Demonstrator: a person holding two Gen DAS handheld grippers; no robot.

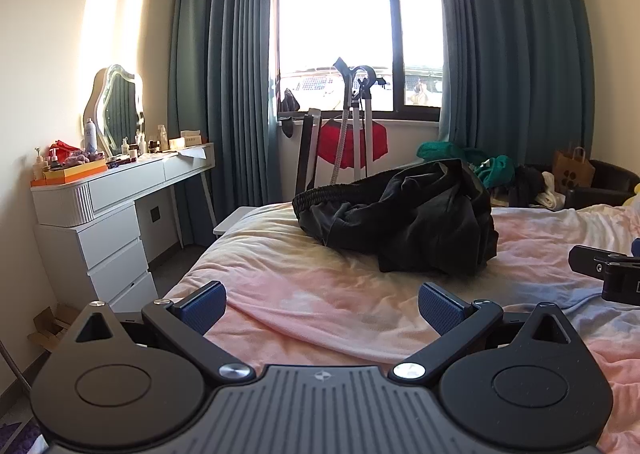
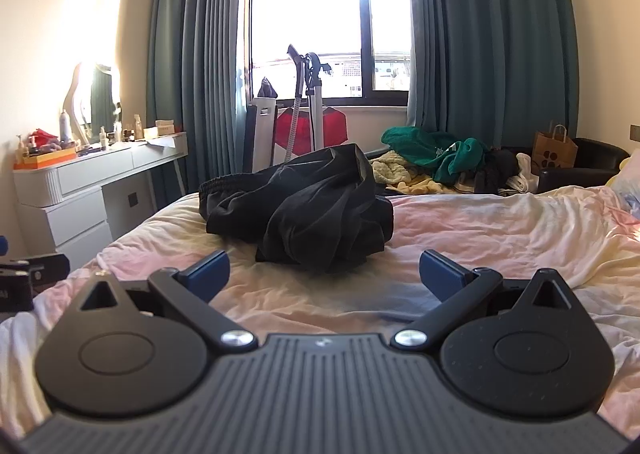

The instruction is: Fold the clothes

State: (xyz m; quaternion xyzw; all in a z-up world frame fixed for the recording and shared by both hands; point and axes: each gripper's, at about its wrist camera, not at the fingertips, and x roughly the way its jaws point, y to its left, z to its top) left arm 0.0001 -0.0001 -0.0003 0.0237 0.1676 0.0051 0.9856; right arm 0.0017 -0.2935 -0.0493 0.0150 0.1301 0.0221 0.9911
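Note:
A crumpled black garment with an elastic waistband [image 1: 400,214] lies in a heap on the pink and cream bed sheet [image 1: 312,294]; it also shows in the right wrist view [image 2: 308,206]. My left gripper [image 1: 322,304] is open and empty, low over the sheet, short of the garment. My right gripper [image 2: 324,272] is open and empty, just in front of the heap's near edge. The right gripper's body shows at the right edge of the left wrist view [image 1: 608,274]. The left gripper's body shows at the left edge of the right wrist view [image 2: 28,274].
A white dressing table [image 1: 120,190] with a mirror and bottles stands left of the bed. A garment steamer [image 1: 356,122] and red cloth stand under the window. A pile of green and other clothes [image 2: 440,158], a paper bag [image 2: 556,150] and a dark armchair [image 2: 588,166] lie beyond the bed.

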